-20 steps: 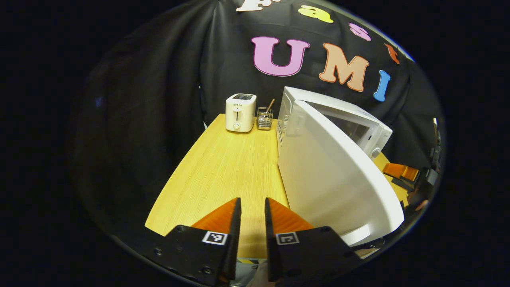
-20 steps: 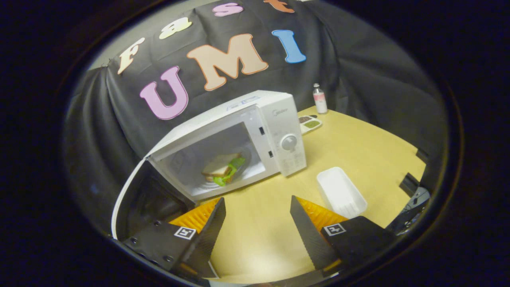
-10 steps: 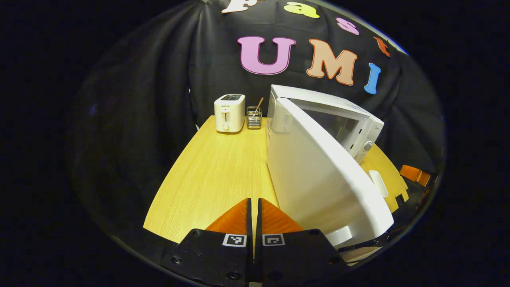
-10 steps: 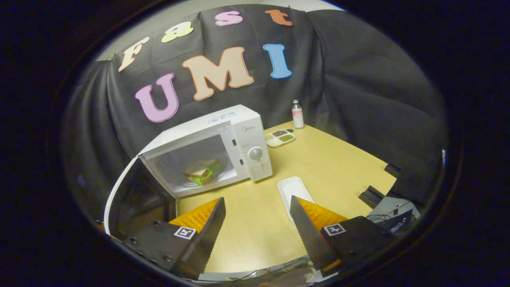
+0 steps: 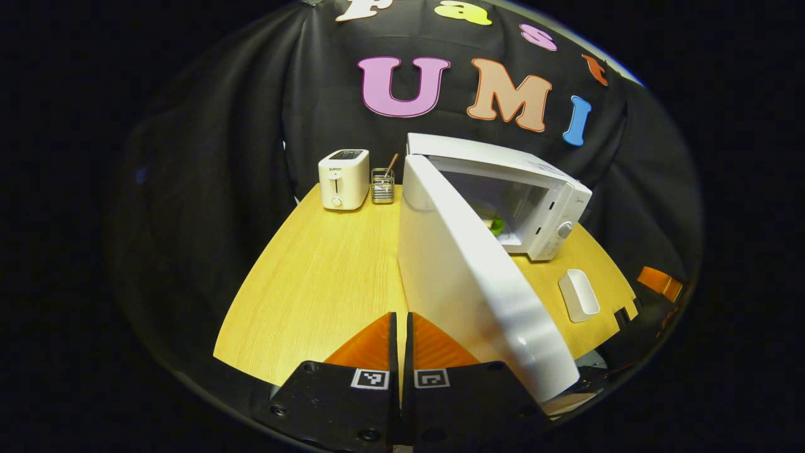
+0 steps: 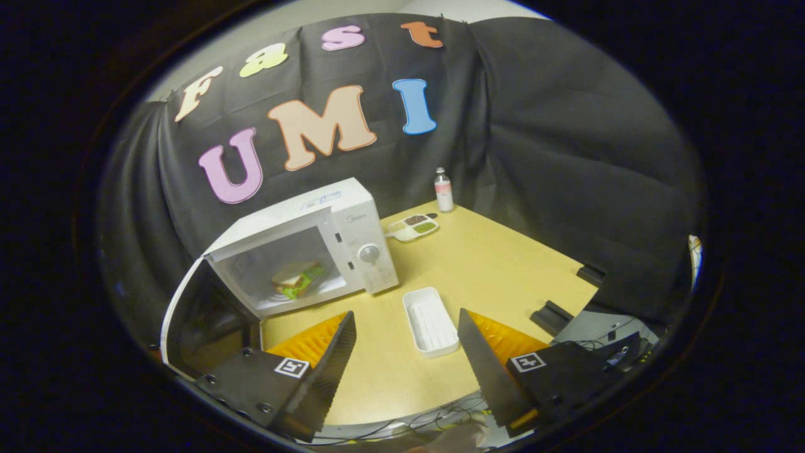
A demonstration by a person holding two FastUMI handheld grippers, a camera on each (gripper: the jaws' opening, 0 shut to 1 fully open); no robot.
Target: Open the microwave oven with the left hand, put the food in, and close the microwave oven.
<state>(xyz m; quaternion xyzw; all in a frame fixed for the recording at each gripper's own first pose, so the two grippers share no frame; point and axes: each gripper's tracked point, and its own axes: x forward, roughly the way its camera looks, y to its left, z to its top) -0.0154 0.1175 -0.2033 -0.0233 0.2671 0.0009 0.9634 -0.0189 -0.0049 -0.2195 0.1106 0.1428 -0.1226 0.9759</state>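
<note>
The white microwave oven (image 6: 352,220) stands on the wooden table (image 6: 503,264) with its door (image 5: 465,283) swung wide open toward me. A sandwich with green leaves (image 6: 294,278) lies inside the cavity; a bit of green (image 5: 497,224) peeks past the door in the left gripper view. My left gripper (image 5: 400,333) is shut on nothing, low over the table's front edge, just left of the door's outer face. My right gripper (image 6: 405,346) is open and holds nothing, well back from the oven over the table's front edge.
An empty white tray (image 6: 431,321) lies in front of the oven. A small dish of condiments (image 6: 412,228) and a bottle (image 6: 444,190) stand right of the oven. A white toaster (image 5: 343,179) and a wire holder (image 5: 382,187) sit at the back left.
My left gripper went from slightly open to shut and shifted left of the door. My right gripper pulled back from the oven, so the oven and sandwich look smaller.
</note>
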